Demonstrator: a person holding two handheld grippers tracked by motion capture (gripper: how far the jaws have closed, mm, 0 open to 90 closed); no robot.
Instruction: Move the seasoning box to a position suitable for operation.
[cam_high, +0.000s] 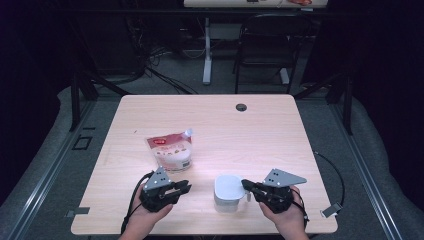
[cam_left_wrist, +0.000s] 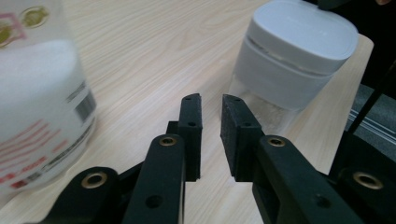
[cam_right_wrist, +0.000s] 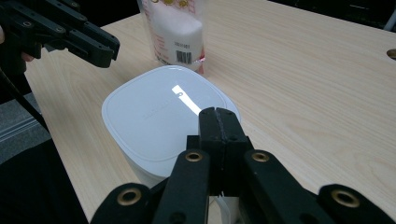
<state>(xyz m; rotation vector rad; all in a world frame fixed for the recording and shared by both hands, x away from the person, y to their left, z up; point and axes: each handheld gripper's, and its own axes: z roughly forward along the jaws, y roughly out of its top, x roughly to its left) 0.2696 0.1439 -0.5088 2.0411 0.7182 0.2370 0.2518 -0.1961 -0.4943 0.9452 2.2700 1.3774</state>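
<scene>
High view: I look forward and down from 6 o'clock over the pale wooden table (cam_high: 260, 130).
Gripper views: low and close; both share the white lidded plastic container (cam_left_wrist: 294, 51).

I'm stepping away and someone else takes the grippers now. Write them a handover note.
Left gripper: jaws a little apart, holding nothing, aimed at the container from its left.
Right gripper: jaws shut, at the near right edge of the container's lid; whether they pinch anything I cannot tell.
White container: near the front edge of the table, lid on.
Pouch: behind the left gripper, spout cap on, untouched.
Done: both grippers brought up to the container.
Left: probably open the lid, then deal with the pouch.
</scene>
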